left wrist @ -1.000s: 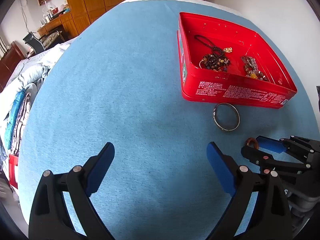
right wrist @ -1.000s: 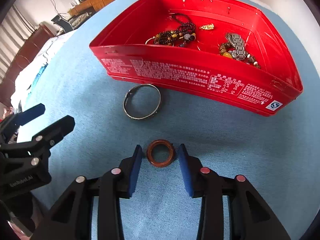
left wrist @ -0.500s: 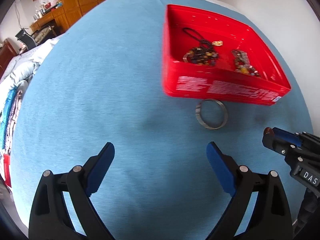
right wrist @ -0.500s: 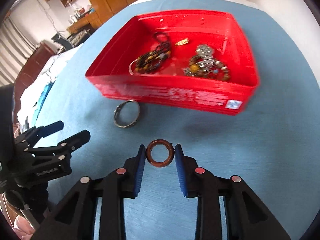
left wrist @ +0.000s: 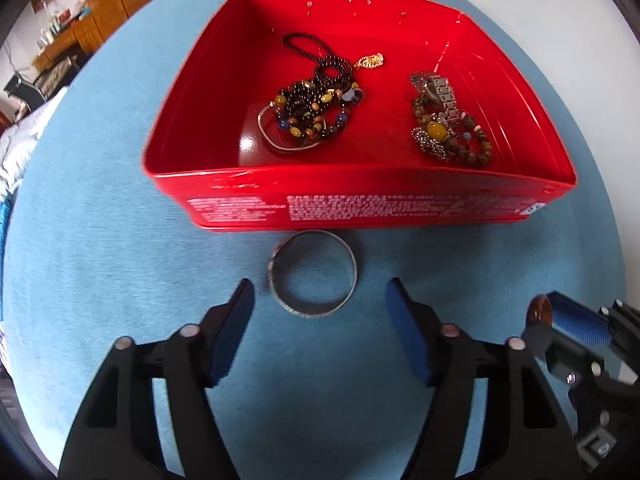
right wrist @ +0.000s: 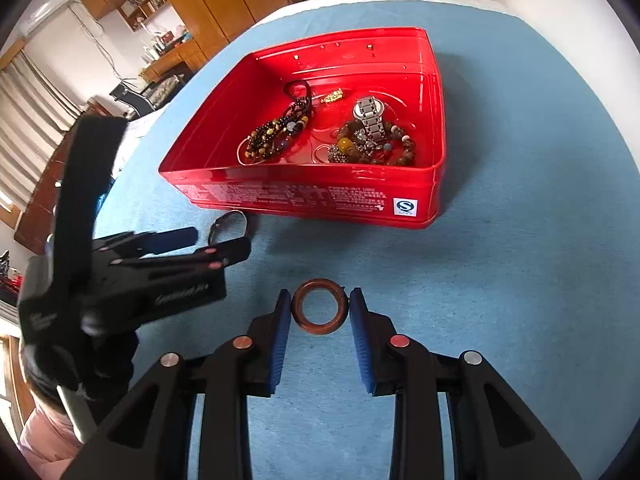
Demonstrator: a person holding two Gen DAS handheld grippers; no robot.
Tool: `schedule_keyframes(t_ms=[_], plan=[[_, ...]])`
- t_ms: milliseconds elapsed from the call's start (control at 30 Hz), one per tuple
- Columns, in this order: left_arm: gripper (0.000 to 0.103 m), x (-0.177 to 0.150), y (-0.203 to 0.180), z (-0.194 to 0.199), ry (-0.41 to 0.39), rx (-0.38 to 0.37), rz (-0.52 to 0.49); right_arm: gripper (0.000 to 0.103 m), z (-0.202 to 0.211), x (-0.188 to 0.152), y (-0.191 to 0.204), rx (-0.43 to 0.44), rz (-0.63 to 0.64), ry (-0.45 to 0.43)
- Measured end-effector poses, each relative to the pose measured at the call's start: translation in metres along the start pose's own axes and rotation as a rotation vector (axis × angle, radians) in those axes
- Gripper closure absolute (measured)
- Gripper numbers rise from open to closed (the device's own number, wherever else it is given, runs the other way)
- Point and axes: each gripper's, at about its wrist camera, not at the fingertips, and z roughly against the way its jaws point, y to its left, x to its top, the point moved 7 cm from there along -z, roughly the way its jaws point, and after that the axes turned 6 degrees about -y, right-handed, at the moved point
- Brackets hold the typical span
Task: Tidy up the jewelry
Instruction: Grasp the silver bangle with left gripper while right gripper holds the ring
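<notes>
A dark brown wooden ring (right wrist: 319, 306) sat pinched between the blue pads of my right fingers (right wrist: 318, 312), lifted above the blue-covered bench (right wrist: 520, 280). A thin silver metal bangle (left wrist: 313, 273) lay flat just before the red metal tin (left wrist: 360, 208) of beaded jewellery, ahead of my closing left fingers (left wrist: 320, 304), untouched.

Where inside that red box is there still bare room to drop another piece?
In the red tin, the floor is bare along the left wall, beside the beaded bracelets, and in the gap between them and the watch pile. The right side is crowded.
</notes>
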Motion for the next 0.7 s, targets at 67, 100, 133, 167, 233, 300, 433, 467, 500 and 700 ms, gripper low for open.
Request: schedule_keyframes(t_ms=[67, 100, 133, 167, 233, 300, 433, 467, 500, 700], plan=[[0.043, 0.001, 0.000, -0.007, 0.018, -0.002, 0.013, 0.073, 0.000, 0.001, -0.001, 0.015, 0.001, -0.004], [0.043, 0.001, 0.000, -0.009, 0.017, 0.002, 0.015, 0.073, 0.000, 0.000, -0.001, 0.018, 0.001, -0.006], [0.043, 0.002, 0.000, -0.010, 0.014, 0.006, 0.011, 0.073, 0.000, 0.001, -0.001, 0.022, 0.001, -0.008], [0.044, 0.003, -0.001, -0.010, 0.011, 0.010, 0.002, 0.073, 0.000, 0.001, -0.001, 0.025, 0.002, -0.009], [0.053, 0.003, -0.003, -0.011, 0.006, 0.015, -0.003, 0.073, -0.003, 0.000, -0.002, 0.030, -0.002, -0.004], [0.055, 0.004, -0.006, -0.012, -0.001, 0.023, -0.012, 0.073, -0.005, -0.001, -0.003, 0.030, -0.006, 0.002], [0.055, 0.001, -0.009, -0.010, -0.007, 0.020, -0.025, 0.073, -0.009, -0.002, -0.005, 0.025, -0.018, 0.010], [0.056, 0.001, -0.009, -0.008, -0.006, 0.013, -0.020, 0.073, -0.009, -0.001, -0.006, 0.023, -0.021, 0.010], [0.056, -0.001, -0.009, -0.007, -0.003, 0.004, -0.017, 0.073, -0.010, -0.001, -0.007, 0.021, -0.024, 0.010], [0.056, -0.006, 0.000, 0.005, -0.016, -0.010, -0.006, 0.073, -0.015, -0.001, -0.008, 0.011, -0.029, 0.016]])
